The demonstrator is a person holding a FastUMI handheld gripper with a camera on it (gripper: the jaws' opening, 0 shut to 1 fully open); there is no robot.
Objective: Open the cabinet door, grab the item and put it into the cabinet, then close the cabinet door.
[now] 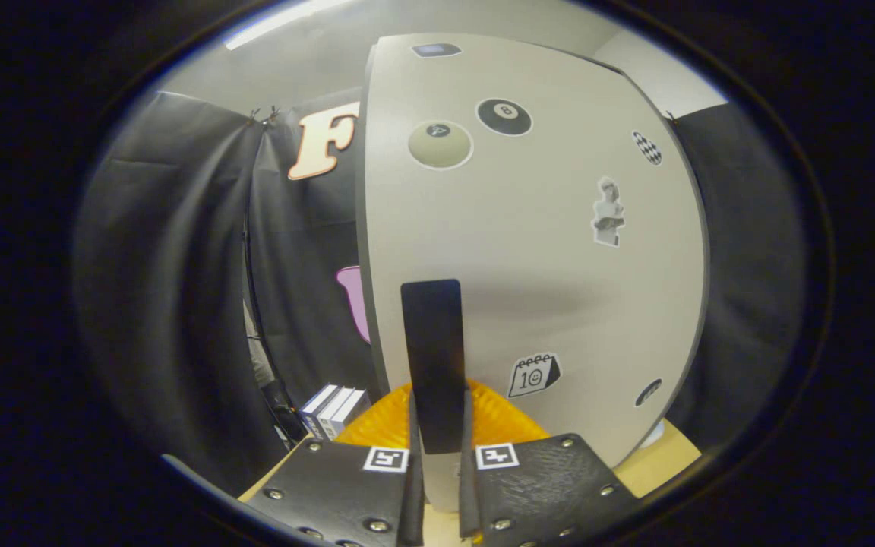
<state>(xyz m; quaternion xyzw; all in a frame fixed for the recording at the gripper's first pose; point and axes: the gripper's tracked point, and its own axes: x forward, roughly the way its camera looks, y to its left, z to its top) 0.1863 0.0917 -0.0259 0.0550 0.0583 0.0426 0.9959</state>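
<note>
Item one: we see the cabinet door [536, 251], a pale panel standing upright close ahead of the jaws, dotted with stickers, among them two billiard balls [503, 116] near its top, a small bust figure [608, 213] toward its far side, and a calendar [533, 374] low down. Item two: the handle [433, 357], a dark upright strip fixed to the door near its left edge. Item three: the gripper [437, 463], its jaws drawn narrow with the lower end of the handle standing between them; both fingers [407, 456] lie right against its sides, and we judge them to be clamped on it. Item four: something orange and ribbed [377, 425], showing just behind the fingers at the foot of the door; we cannot tell what it is. Item five: a few small boxes [331, 410], to the left of the door on the counter [658, 463], a light wooden surface, against the black cloth wall [172, 289].
</note>
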